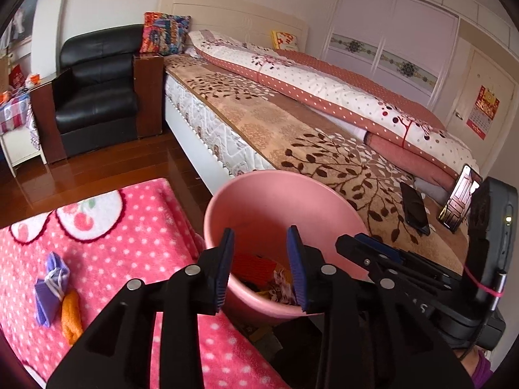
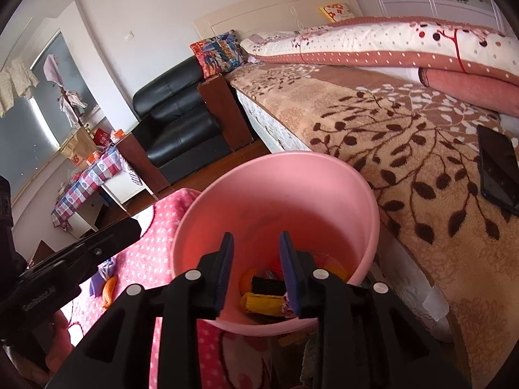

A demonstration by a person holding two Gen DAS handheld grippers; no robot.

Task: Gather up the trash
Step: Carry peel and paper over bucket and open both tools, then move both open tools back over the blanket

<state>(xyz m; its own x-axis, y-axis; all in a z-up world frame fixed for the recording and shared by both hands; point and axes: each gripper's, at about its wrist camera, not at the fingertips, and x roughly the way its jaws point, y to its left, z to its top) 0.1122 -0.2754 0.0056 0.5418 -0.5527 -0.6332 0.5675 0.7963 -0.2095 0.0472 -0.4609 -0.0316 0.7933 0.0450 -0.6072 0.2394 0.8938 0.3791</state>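
Because both tools hang over the mouth of the pink bin (image 2: pixel 275 194), it reads as the drop point for the trash. The left tool (image 1: pixel 261 269) stands with its jaws apart and nothing between the blue pads; the right tool (image 2: pixel 254 272) is likewise parted and empty, its fingers framing the scraps inside. Judging by that, whatever each one carried has gone into the bin, where a yellow roll (image 2: pixel 262 303), a black piece (image 2: pixel 269 286) and orange bits lie at the bottom.

The bin stands tight between the bed (image 1: pixel 292 136) on its right and the pink dotted blanket (image 1: pixel 107 227) on its left, presumably so it can be reached from where the litter lies. On that blanket, well left of the bin, a purple wrapper (image 1: pixel 52 285) and an orange scrap (image 1: pixel 71 316) lie touching each other, not yet collected. They look light and soft, so a shallow pinch should do.

Two phones (image 1: pixel 415 209) rest on the bed's far right and seem no part of the job.
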